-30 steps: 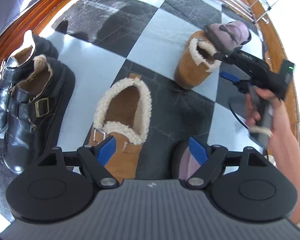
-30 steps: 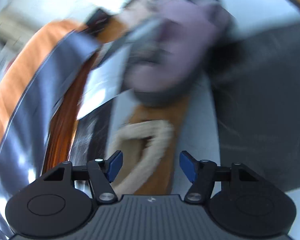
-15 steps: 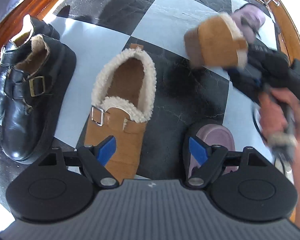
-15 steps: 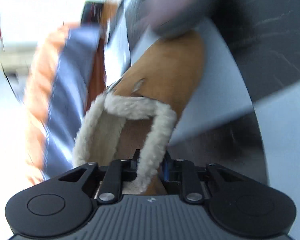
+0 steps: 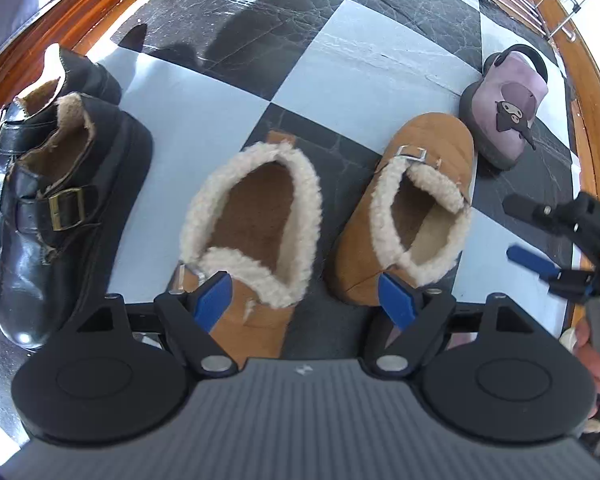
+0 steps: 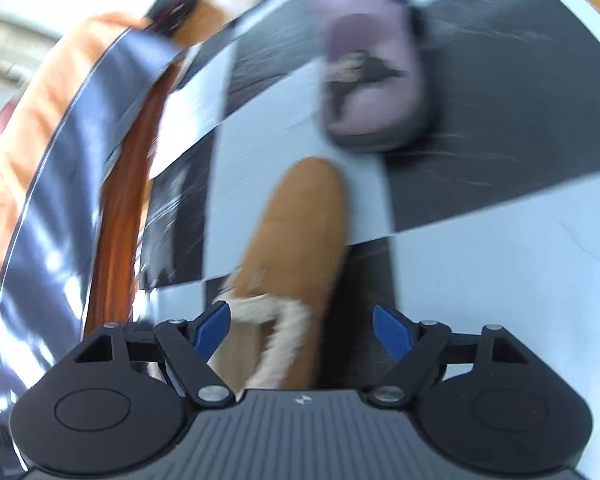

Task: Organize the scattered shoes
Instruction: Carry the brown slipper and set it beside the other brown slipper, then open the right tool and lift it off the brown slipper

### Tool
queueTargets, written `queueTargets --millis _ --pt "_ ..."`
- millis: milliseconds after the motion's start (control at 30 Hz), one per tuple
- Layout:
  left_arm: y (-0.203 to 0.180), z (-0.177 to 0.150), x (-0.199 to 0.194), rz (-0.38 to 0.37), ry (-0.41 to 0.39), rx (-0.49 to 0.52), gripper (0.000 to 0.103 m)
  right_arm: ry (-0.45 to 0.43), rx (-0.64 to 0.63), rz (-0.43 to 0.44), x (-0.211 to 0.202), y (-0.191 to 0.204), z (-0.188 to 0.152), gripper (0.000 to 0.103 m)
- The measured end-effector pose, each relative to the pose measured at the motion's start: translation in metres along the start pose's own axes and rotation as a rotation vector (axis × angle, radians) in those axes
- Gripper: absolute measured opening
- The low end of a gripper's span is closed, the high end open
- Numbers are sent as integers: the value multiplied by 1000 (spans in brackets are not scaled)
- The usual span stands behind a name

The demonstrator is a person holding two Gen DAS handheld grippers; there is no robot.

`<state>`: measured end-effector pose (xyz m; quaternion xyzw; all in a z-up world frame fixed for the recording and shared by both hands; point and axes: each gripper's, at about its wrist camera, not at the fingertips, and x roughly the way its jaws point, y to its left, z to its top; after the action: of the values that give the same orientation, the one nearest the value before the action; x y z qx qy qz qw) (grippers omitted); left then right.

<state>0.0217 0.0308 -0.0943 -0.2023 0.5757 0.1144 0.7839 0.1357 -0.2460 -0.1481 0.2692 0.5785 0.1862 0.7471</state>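
Shoes lie across a black-and-white checkered floor (image 5: 340,64). Nearest the left gripper (image 5: 304,300), whose jaws stand wide and are opening with nothing pressed between the blue pads, are two tan fleece-lined slippers side by side: the left slipper (image 5: 252,224) with its toe toward the camera, just past the left pad, and the right slipper (image 5: 416,208) with its toe pointing away, its heel near the right pad. Left of them a pair of black buckled boots (image 5: 48,208) stands together, touching each other. Beyond the right slipper, close to its toe, a lilac slipper (image 5: 508,116) with a dark cartoon figure rests on the floor. The right gripper (image 5: 540,236) sits at the frame's right edge (letters "DA" show on its body; the rest is cut off), a hand (image 5: 592,344) below it. In its own blurred view its jaws are opening, wide apart, the tan slipper's collar between the pads but untouched.
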Motion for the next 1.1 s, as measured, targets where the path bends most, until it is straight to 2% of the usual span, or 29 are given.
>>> queueTargets --millis 100,133,300,400,567,667,700,733,767,800,833,900,1100 --pt "-25 3 13 79 40 76 83 19 -3 -31 4 -14 0 79" --pt "-28 5 15 81 39 82 83 23 -16 -55 6 -17 0 79" --pt "-51 17 20 110 -20 117 83 -11 -49 -111 -3 -33 -2 79" --pt "-60 27 40 164 8 154 83 -14 -44 -112 -6 -43 0 79" --pt "-62 33 74 197 70 147 83 -22 -60 -106 -10 -43 0 79" --pt "-60 29 83 213 69 145 65 -34 -104 -114 -13 -37 -3 79" --pt "-59 29 82 206 61 134 55 -37 -128 -106 -13 -35 -4 76" --pt "-57 29 81 198 52 122 51 -40 -159 -87 -14 -33 -5 73" --pt "-57 29 78 209 39 124 40 -46 -187 -79 -15 -29 -5 69" --pt "-58 29 76 219 24 132 24 -56 -220 -81 -16 -24 -5 67" --pt "-58 28 75 224 13 132 18 -66 -253 -82 -17 -19 -5 65" --pt "-57 28 73 227 -9 133 16 -82 -324 -88 -17 -7 -5 60" --pt "-53 28 73 203 -4 108 19 -104 -722 -112 -3 62 -16 61"
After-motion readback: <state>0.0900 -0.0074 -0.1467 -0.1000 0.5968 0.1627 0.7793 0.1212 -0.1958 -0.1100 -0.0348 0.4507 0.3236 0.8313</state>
